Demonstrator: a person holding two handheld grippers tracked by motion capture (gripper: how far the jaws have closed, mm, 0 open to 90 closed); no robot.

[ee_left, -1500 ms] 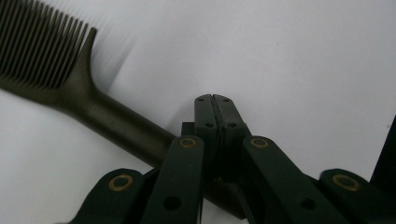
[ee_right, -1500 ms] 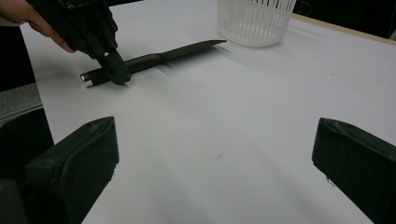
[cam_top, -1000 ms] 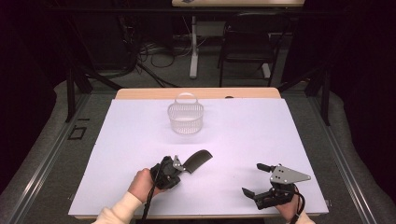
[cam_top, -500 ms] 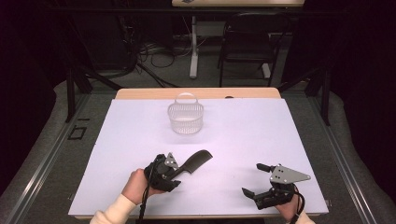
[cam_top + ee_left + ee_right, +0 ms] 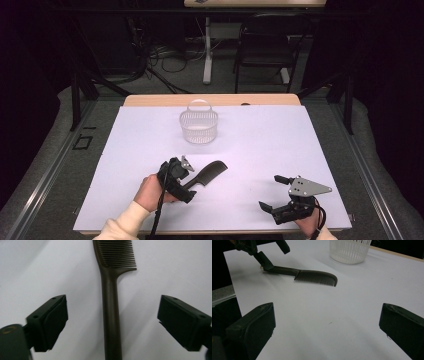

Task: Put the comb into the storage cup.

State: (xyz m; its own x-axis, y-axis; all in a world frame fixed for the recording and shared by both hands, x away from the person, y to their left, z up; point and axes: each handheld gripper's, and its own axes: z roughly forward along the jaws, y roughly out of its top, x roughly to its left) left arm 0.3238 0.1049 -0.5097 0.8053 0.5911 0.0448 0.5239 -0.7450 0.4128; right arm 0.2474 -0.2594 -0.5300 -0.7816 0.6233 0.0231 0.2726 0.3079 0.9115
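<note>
A dark brown comb (image 5: 211, 173) lies flat on the white table, teeth end pointing towards the far right. My left gripper (image 5: 188, 179) is at its handle end and stands open. Its jaws have just been opening. In the left gripper view the comb's handle (image 5: 111, 315) runs up between the two pads, which stand well clear of it on both sides. My right gripper (image 5: 270, 192) rests near the front right of the table, open, with nothing between its jaws. The right gripper view looks across bare table at the comb (image 5: 314, 275) and the left gripper (image 5: 263, 258).
A white slatted basket (image 5: 199, 127) with a handle stands upright at the back middle of the table, also seen as the basket (image 5: 349, 251) in the right gripper view. A strip of wooden tabletop (image 5: 150, 100) runs along the far side. Dark floor and cables lie beyond.
The left gripper's jaws have spread apart and let go of the comb's handle. The comb now lies on the table. The right gripper has not moved.
</note>
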